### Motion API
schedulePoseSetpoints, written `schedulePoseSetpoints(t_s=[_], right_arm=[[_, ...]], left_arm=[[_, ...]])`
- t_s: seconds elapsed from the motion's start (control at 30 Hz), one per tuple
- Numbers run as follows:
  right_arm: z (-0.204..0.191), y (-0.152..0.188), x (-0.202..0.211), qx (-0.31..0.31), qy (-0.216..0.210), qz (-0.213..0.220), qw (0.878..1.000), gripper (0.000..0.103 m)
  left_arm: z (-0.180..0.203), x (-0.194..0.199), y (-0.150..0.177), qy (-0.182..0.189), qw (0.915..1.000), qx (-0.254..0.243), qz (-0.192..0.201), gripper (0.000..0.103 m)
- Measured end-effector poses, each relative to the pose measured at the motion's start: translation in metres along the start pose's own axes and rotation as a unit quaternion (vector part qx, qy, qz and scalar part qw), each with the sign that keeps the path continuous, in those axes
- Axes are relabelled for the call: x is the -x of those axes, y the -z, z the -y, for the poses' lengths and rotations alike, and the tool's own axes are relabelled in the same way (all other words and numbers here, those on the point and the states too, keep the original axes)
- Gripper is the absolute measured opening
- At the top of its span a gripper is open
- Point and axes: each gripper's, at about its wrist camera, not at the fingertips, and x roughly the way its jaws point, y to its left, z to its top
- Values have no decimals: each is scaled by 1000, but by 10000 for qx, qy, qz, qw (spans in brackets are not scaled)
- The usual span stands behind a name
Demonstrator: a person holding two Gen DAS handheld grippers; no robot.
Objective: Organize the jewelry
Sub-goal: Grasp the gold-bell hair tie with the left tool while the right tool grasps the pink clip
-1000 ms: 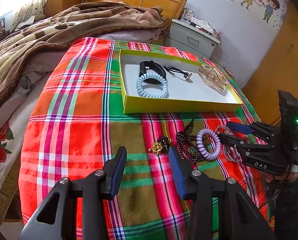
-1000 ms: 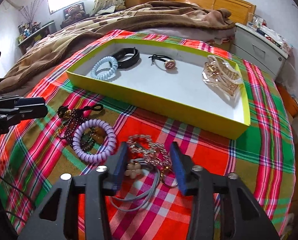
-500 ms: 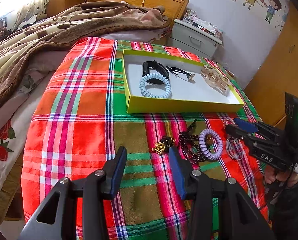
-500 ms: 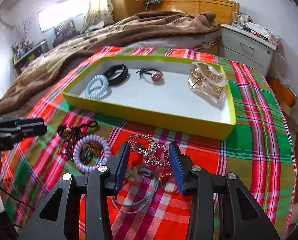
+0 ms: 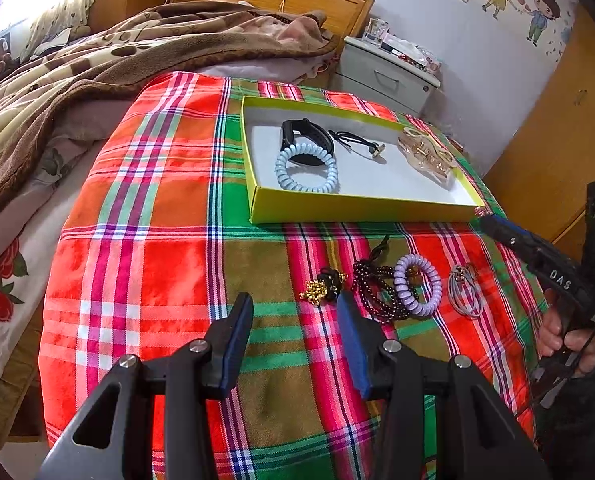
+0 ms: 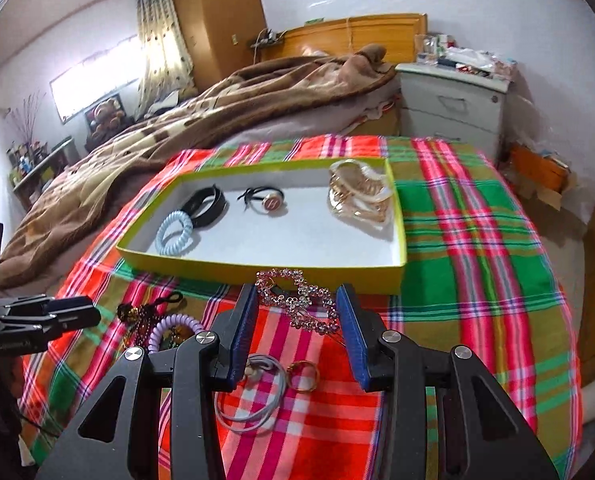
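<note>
A yellow-green box (image 5: 337, 210) with a white floor holds a pale blue spiral tie (image 5: 305, 170), a black band (image 5: 309, 136), a black charm tie (image 5: 361, 144) and a gold claw clip (image 5: 425, 156). On the plaid cloth lie a gold-bead tie (image 5: 323, 286), a dark bead bracelet (image 5: 371, 288), a lilac spiral tie (image 5: 417, 290), grey hair ties (image 6: 253, 396) and a gold ring (image 6: 303, 376). My right gripper (image 6: 296, 296) is shut on a rhinestone hair clip (image 6: 297, 300), raised just before the box's front wall (image 6: 257, 270). My left gripper (image 5: 293, 304) hangs open over the cloth, with nothing between its fingers.
The plaid cloth (image 5: 145, 240) covers the foot of a bed with a brown blanket (image 5: 97, 60) behind it. A white nightstand (image 5: 385, 76) stands past the box and wooden wardrobe doors (image 5: 557, 120) are at the right. The cloth drops away at its left and near edges.
My right gripper has risen off the cloth and moved toward the box with the rhinestone clip between its pads, rolling as it went. The left gripper has stayed still.
</note>
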Motion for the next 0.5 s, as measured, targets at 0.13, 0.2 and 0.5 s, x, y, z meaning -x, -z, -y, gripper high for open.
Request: schedulePoseSetpoints(t_s=[0.13,0.2,0.5], right_arm=[[6,2,15,-128,71,157,9998,42],[9,4,20,-190,102,215,9995,42],[16,14,42,-311,225,381,9985,42]], left_arm=[[5,-6,-1,-53,9999,-123,-95,45],[9,-9,-2,-70,9997,-193,-115,45],[19,-23,-5,-285,9986,-397,-185,45]])
